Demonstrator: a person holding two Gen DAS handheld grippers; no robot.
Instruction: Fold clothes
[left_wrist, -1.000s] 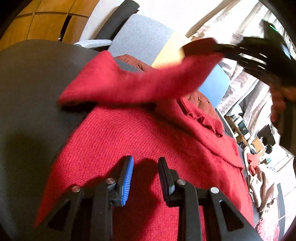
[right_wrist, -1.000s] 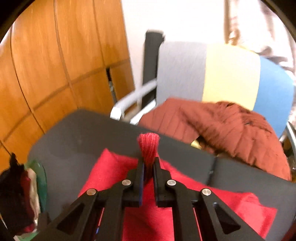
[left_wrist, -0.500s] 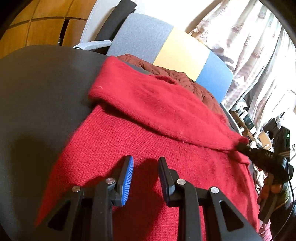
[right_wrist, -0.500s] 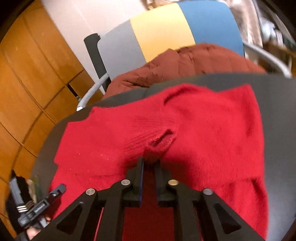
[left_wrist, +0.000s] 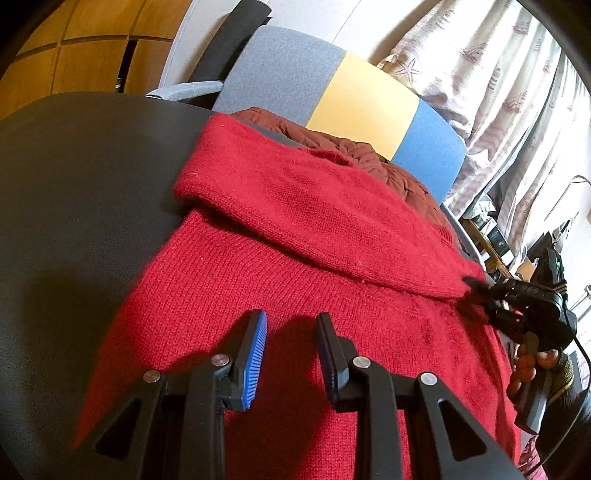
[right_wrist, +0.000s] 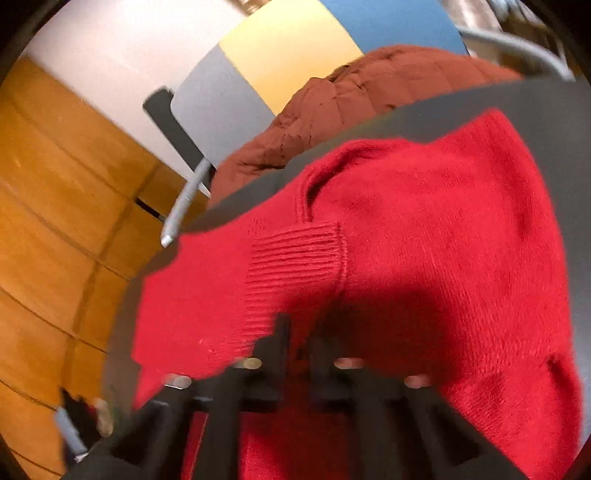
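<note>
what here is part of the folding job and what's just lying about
Part of the job:
red sweater
its sleeve, folded across the body
left tool
right tool

Lying about:
brown jacket
chair
curtain

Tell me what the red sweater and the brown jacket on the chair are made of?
Red sweater: looks like soft knitted wool or acrylic; you can see rows of stitches and a ribbed cuff. Brown jacket: probably smooth padded nylon, with puffy quilted seams and a slight sheen.
</note>
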